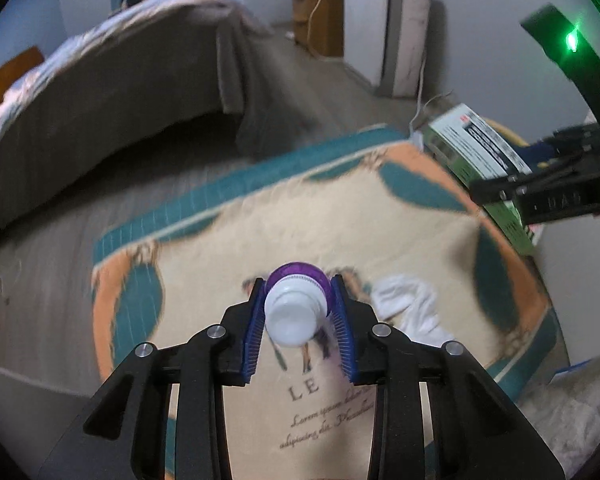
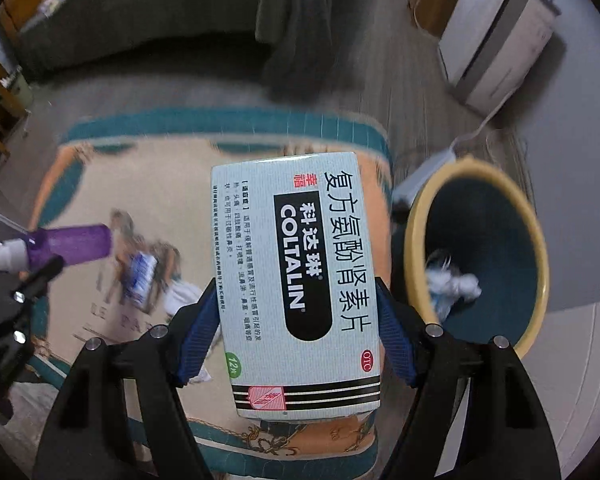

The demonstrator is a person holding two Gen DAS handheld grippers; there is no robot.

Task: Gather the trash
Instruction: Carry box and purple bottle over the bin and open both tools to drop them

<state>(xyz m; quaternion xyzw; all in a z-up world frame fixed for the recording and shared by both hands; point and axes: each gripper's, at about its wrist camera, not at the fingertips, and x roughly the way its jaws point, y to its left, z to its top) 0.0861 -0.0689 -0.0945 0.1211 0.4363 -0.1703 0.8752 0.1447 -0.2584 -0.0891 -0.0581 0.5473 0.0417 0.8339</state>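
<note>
The left gripper (image 1: 300,312), fingers narrowed, is gripping a small purple plastic bottle with a white cap (image 1: 296,304) at its smooth, likely slippery body, above the patterned rug (image 1: 420,216). The right gripper (image 2: 296,328), fingers wide, is squeezing a light, crushable cardboard medicine box (image 2: 296,280) beside the yellow-rimmed bin (image 2: 416,220).

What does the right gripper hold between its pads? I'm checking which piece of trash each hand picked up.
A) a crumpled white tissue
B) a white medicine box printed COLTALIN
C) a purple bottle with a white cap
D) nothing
B: in the right wrist view the blue pads of the right gripper press on both long sides of the medicine box; the purple bottle is in the left gripper.
</note>
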